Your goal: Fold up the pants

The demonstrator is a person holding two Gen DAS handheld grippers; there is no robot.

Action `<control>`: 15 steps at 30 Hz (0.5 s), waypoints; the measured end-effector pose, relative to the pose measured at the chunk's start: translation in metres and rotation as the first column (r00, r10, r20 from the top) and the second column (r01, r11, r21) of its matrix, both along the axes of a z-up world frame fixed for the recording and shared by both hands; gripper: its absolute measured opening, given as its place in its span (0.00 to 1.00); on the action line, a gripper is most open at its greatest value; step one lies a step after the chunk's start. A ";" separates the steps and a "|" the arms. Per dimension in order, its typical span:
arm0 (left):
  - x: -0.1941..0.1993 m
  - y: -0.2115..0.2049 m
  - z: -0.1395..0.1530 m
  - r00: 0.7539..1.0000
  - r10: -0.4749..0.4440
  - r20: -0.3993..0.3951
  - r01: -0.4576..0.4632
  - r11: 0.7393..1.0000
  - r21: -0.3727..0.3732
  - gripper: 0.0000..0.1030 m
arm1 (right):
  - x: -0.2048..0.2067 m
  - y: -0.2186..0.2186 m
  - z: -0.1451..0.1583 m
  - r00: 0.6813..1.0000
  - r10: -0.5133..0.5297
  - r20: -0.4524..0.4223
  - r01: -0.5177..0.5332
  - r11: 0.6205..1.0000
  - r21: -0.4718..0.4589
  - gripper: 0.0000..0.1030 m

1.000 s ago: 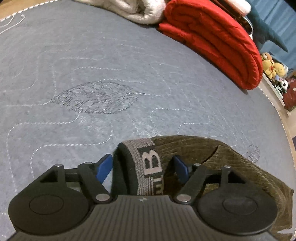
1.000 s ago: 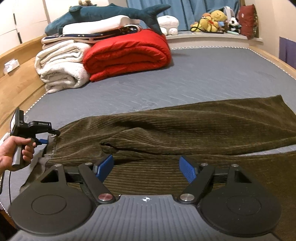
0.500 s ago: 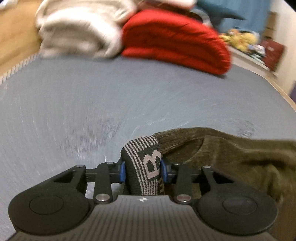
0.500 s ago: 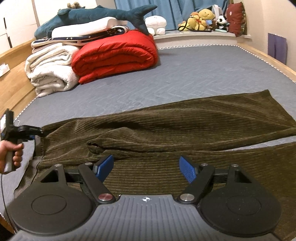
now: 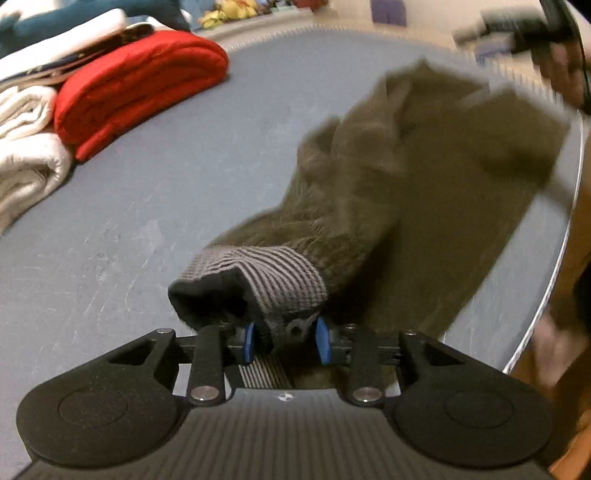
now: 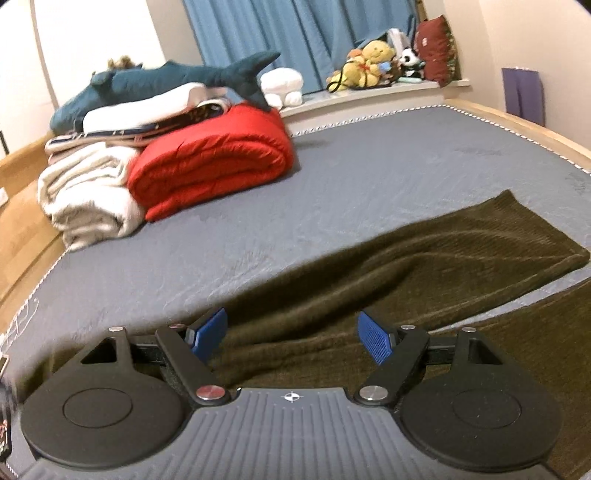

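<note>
Olive-brown corduroy pants [image 5: 399, 192] lie on a grey bed [image 5: 110, 221]. My left gripper [image 5: 284, 341] is shut on their grey striped waistband [image 5: 269, 277] and holds it lifted, the fabric trailing away toward the bed's right edge. In the right wrist view the pants [image 6: 424, 280] lie spread with both legs running to the right. My right gripper [image 6: 293, 334] is open and empty, just above the fabric. The other hand and gripper show blurred at the top right of the left wrist view [image 5: 532, 26].
A red folded duvet [image 6: 210, 166] and white folded blankets [image 6: 88, 192] sit at the bed's far left, with a blue shark plush [image 6: 166, 81] on top. Soft toys [image 6: 373, 62] line a far ledge. The wooden bed frame [image 6: 517, 125] edges the mattress.
My left gripper closed on the waistband, lifted it and swung round to face along the pants. The right gripper stayed open and moved left over the fabric.
</note>
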State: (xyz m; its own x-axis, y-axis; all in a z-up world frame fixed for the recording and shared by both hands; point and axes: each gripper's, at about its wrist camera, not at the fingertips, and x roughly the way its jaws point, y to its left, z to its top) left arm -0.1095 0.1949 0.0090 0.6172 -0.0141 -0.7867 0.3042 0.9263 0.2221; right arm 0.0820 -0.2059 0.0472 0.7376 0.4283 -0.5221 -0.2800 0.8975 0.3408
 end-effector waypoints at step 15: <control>0.041 -0.078 0.009 0.979 -0.118 0.165 0.138 0.984 -0.114 0.63 | 0.015 -0.043 -0.017 0.990 -0.093 -0.108 0.103 0.990 0.092 0.77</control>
State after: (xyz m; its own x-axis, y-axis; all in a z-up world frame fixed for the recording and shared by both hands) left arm -0.0688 0.1174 0.0182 0.7193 -0.1924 -0.6675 0.3924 0.9055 0.1618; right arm 0.0967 -0.2485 0.0297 0.7230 0.4085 -0.5572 -0.1507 0.8803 0.4499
